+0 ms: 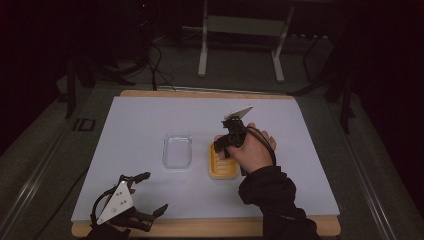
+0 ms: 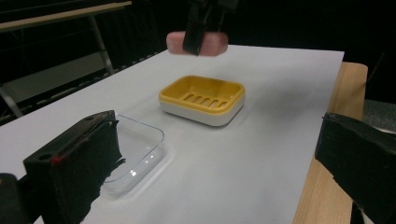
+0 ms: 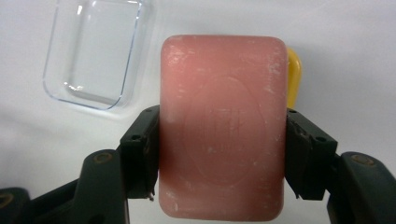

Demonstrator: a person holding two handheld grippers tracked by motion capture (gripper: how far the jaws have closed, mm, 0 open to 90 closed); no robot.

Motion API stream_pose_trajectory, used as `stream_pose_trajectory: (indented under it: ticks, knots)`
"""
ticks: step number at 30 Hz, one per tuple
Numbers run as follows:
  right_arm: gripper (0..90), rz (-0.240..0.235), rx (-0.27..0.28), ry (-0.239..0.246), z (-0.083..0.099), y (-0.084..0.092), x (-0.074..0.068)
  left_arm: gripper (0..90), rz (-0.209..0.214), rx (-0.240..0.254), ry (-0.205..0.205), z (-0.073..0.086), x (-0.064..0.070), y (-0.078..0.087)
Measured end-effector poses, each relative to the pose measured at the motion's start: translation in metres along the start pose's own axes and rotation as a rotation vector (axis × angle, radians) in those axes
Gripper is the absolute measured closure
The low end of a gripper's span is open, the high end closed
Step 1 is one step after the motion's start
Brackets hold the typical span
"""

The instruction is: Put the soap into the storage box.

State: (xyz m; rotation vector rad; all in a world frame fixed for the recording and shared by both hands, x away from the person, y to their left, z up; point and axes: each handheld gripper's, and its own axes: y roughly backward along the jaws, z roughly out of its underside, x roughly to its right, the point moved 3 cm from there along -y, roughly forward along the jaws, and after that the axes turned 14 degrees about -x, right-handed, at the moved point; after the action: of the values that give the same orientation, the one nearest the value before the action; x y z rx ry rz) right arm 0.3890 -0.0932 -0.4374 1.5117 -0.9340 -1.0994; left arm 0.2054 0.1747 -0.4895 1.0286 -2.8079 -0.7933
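One pink soap bar (image 3: 223, 126) sits clamped between the jaws of the right tool (image 3: 223, 154), held in the air just above one yellow soap dish (image 2: 202, 99); one clear lid (image 2: 133, 154) lies on the white surface (image 1: 150, 120) beside the dish, apart from it; the left tool (image 1: 150, 192) rests near the front edge, jaws spread wide and holding nothing.
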Motion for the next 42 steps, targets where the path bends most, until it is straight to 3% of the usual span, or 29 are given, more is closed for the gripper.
stream_pose_trajectory:
  ticks: [5, 10, 13, 14, 21, 26, 33, 34, 38, 42]
  knots:
    - [37.9, 0.032, 0.009, -0.04, -0.001, -0.014, -0.001, 0.6, 0.003, 0.001, -0.001, 0.0, 0.0, 0.0]
    - [37.9, 0.053, 0.002, -0.047, -0.001, -0.032, -0.001, 0.6, 0.004, 0.002, -0.005, 0.0, 0.001, 0.0]
    - [37.9, 0.039, 0.015, -0.064, -0.002, -0.039, 0.001, 0.6, 0.004, 0.003, -0.005, 0.0, 0.001, 0.0]
    - [37.9, 0.065, -0.005, -0.065, -0.002, -0.047, 0.003, 0.6, 0.004, 0.003, -0.005, 0.0, 0.001, 0.0]
    - [37.9, 0.048, -0.032, -0.075, -0.001, -0.064, 0.005, 0.6, 0.007, 0.0, -0.008, 0.0, 0.001, 0.0]
    - [37.9, 0.087, -0.074, -0.066, -0.001, -0.081, 0.004, 0.6, 0.008, 0.001, -0.008, 0.0, 0.001, 0.0]
    - [37.7, 0.099, -0.094, -0.057, -0.004, -0.082, 0.004, 0.6, 0.011, 0.0, -0.008, 0.0, 0.002, 0.0]
    - [37.7, 0.107, -0.101, -0.024, -0.004, -0.081, 0.004, 0.6, 0.012, 0.0, -0.008, 0.0, 0.002, 0.0]
    - [37.5, 0.116, -0.125, 0.02, -0.003, -0.08, 0.004, 0.6, 0.01, -0.009, -0.012, 0.0, 0.002, 0.0]
    - [37.0, 0.106, -0.114, 0.004, -0.003, -0.077, 0.005, 0.6, 0.011, -0.008, -0.013, 0.0, 0.002, -0.001]
